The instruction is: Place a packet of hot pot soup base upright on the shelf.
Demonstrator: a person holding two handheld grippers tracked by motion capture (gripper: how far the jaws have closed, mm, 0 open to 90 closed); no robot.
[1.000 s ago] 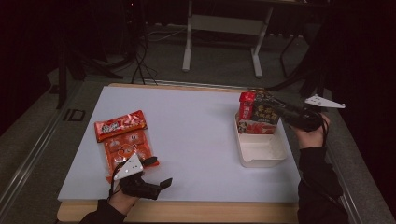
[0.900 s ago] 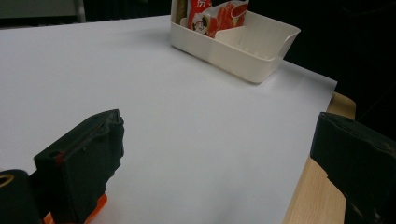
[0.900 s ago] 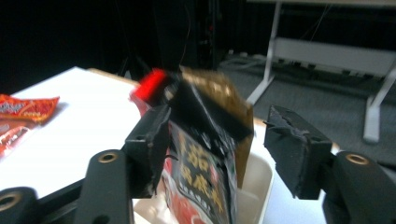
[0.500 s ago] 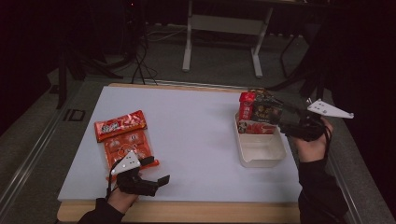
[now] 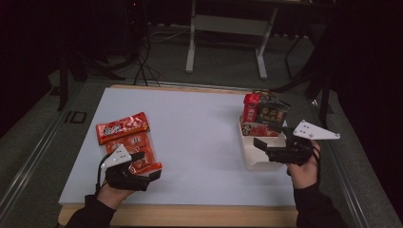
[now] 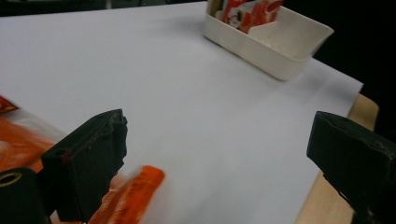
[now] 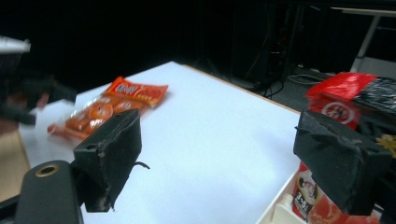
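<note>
Snack packets (image 5: 127,142) lie at the table's (image 5: 199,142) left near edge under the left gripper (image 5: 142,166), jaws open and empty, while the right gripper (image 5: 261,143), jaws just opened and empty, hovers over the half-filled white bin (image 5: 259,159), so a shallow pinch on slick wrapping risks a drop.
</note>
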